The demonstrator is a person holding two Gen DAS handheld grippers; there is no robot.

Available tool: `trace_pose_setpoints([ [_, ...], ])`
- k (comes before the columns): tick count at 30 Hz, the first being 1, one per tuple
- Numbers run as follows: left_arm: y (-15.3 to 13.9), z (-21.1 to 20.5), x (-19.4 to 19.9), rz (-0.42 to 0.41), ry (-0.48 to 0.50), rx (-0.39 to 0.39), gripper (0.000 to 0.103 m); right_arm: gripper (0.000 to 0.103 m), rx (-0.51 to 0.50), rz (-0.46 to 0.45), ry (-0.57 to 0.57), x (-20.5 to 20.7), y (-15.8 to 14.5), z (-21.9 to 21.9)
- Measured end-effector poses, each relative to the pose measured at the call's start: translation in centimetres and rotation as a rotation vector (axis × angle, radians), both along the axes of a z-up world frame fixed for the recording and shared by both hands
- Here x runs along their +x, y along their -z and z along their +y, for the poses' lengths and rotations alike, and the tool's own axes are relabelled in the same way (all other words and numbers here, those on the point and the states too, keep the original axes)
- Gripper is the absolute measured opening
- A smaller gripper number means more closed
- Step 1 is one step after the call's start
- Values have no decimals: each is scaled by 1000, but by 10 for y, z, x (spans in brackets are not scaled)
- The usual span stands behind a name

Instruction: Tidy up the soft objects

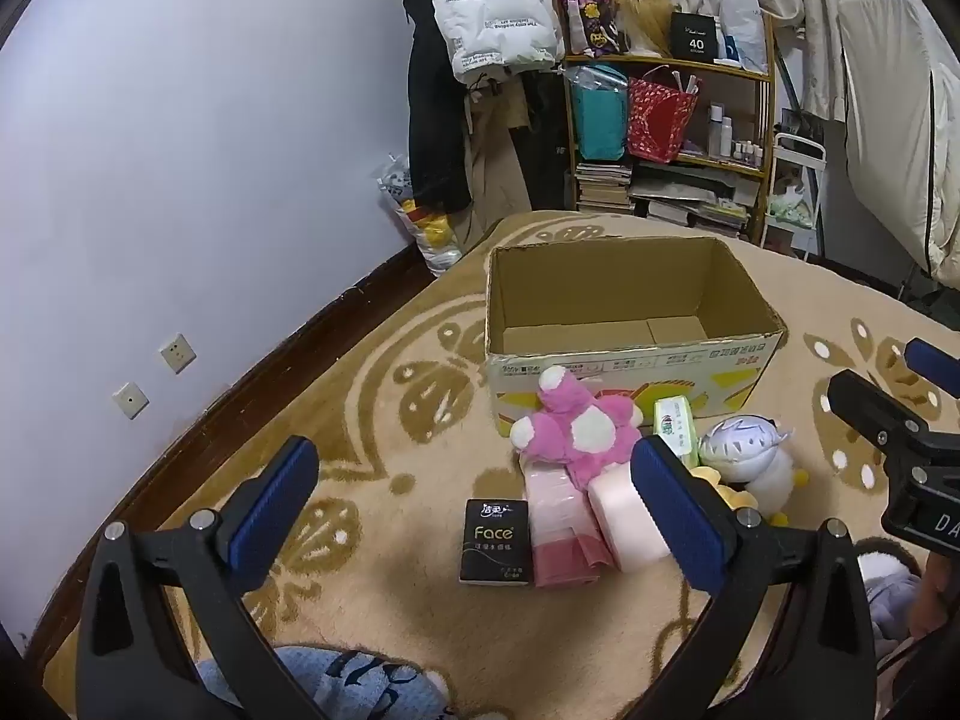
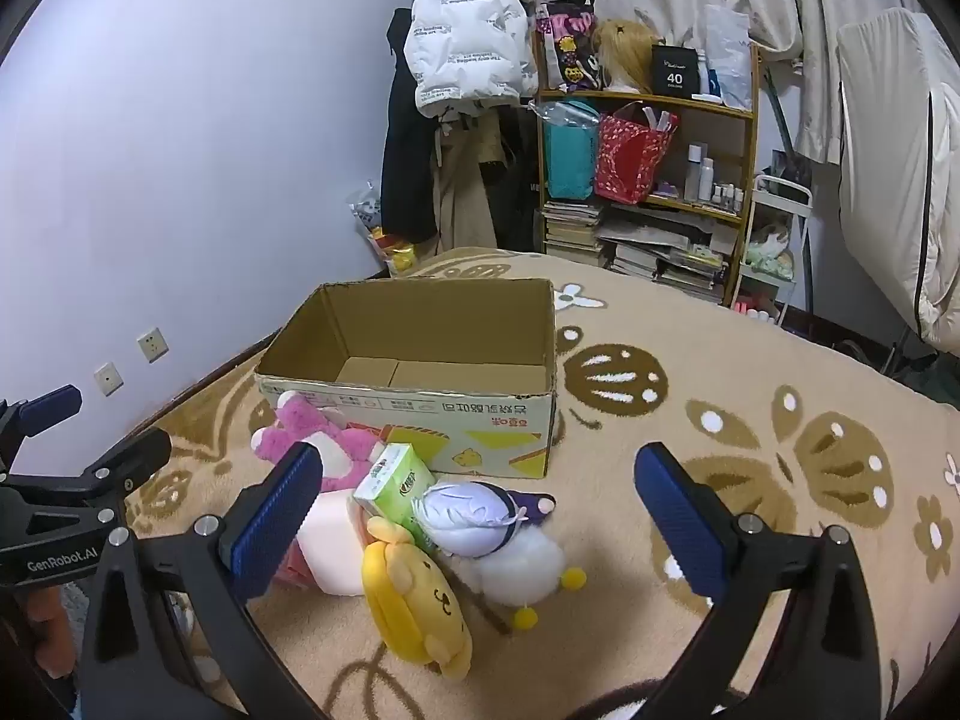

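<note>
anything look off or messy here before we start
Nothing is damaged or spilled. The soft things lie in a loose heap in front of the cardboard box, which is empty: the yellow plush lies on its side against the white plush.

Beige blanket (image 2: 750, 372) patterned with brown and white flowers. Brown cardboard box (image 2: 420, 324), white front with yellow and red print. Pink-and-white plush (image 1: 570, 432). Yellow plush (image 2: 420, 600). White plush (image 2: 510, 546), lavender head. Green tissue pack (image 2: 396, 486). Black tissue pack (image 1: 497, 542), gold lettering.

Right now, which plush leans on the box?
The pink plush: it rests against the cardboard box front. The yellow plush and white doll lie apart from it.
</note>
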State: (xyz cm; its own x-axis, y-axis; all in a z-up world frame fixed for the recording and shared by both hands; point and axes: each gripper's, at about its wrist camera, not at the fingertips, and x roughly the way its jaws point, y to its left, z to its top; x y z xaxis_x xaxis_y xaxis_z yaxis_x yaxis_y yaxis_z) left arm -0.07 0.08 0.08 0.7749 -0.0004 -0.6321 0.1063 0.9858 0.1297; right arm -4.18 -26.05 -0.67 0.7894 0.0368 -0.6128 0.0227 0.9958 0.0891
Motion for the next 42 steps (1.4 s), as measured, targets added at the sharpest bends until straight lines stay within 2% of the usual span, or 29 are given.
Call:
trace_pose_setpoints([
  [2, 0, -2, 0, 2, -8, 25, 103, 103, -2, -1, -1, 0, 0, 0],
  [42, 5, 0, 3, 21, -11, 10, 103, 103, -16, -2, -1, 0, 2, 3],
])
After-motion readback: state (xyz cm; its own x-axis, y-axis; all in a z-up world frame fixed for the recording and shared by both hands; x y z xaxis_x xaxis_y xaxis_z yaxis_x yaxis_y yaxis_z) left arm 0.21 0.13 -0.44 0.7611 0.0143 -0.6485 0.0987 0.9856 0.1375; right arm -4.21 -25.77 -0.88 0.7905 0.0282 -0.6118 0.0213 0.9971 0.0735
